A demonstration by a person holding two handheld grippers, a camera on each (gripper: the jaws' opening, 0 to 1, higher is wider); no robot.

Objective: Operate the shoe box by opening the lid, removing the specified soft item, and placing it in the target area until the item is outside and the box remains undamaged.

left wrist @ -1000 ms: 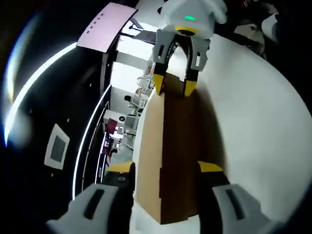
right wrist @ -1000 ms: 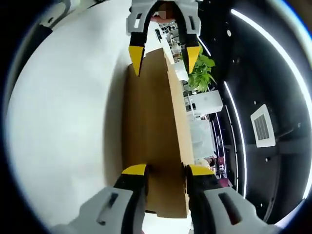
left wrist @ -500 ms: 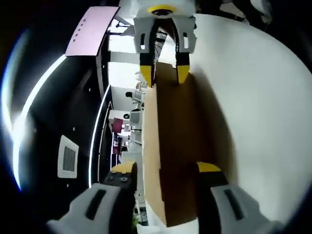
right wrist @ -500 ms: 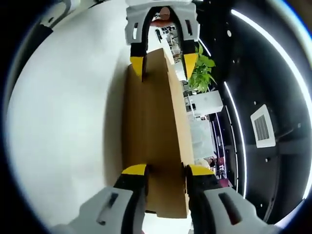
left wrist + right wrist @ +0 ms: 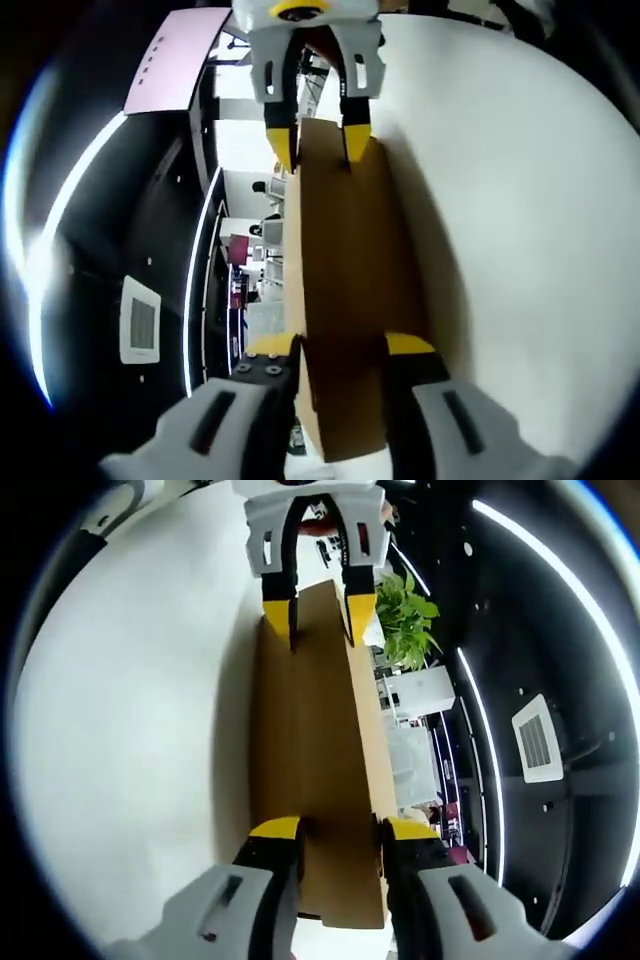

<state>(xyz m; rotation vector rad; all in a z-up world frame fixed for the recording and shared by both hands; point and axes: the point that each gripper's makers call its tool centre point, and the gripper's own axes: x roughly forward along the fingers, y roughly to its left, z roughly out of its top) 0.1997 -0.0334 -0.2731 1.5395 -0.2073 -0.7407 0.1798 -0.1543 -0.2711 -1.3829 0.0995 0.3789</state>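
A brown cardboard shoe box (image 5: pixel 345 260) lies closed on the white table (image 5: pixel 520 200), running away from me lengthwise. My left gripper (image 5: pixel 338 348) grips its near end, yellow-tipped jaws pressed against both sides. At the far end, my right gripper (image 5: pixel 313 140) clamps the box the same way. In the right gripper view the shoe box (image 5: pixel 310 740) stretches from my right gripper (image 5: pixel 340 828) up to my left gripper (image 5: pixel 318 615). The lid is down, so whatever is inside is hidden.
The white table (image 5: pixel 130 700) spreads wide on one side of the box. Beyond the table edge are a green plant (image 5: pixel 405 630), a white cabinet (image 5: pixel 420 690), a pink panel (image 5: pixel 170 60) and a dark ceiling with light strips.
My left gripper's jaws have narrowed onto the box end, seen in both views. The left gripper view has shifted a little. The right gripper has kept its hold.
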